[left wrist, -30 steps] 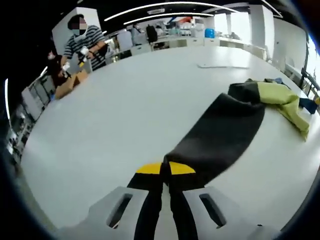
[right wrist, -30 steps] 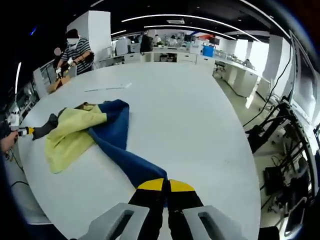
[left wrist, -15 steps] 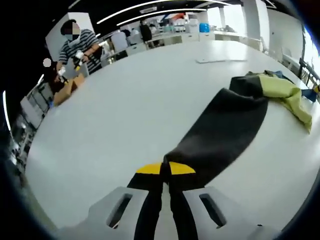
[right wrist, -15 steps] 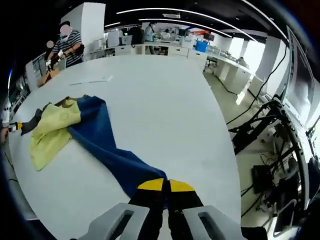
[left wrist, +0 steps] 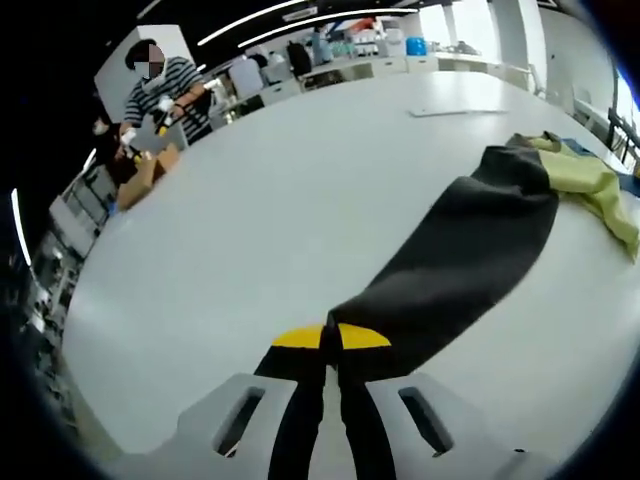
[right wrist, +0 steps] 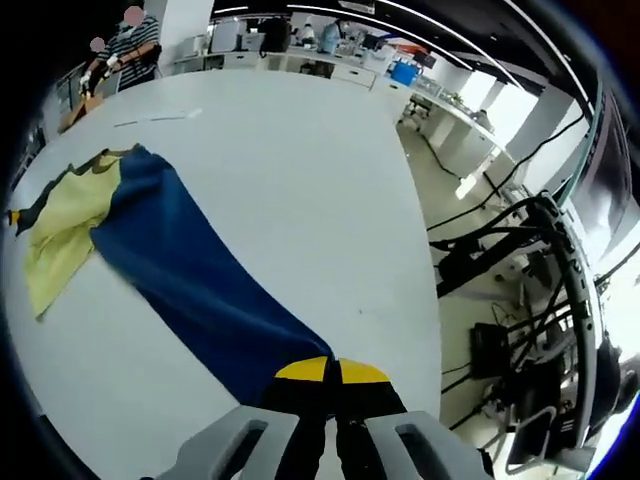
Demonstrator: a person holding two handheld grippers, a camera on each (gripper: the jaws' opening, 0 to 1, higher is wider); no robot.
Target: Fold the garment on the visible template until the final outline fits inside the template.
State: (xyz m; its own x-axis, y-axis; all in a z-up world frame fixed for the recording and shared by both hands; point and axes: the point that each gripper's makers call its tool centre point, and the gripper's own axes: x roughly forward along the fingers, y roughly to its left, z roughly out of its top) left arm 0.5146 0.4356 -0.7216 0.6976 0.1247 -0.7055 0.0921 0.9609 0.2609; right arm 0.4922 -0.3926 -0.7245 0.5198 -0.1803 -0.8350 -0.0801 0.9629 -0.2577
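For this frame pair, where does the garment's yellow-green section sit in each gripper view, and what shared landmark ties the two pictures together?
Left gripper view: the yellow-green section lies at the far right, beyond the black sleeve.
Right gripper view: it lies at the far left, beside the blue sleeve.
Shared landmark: the person in a striped shirt at the far edge of the white table, upper left in both.
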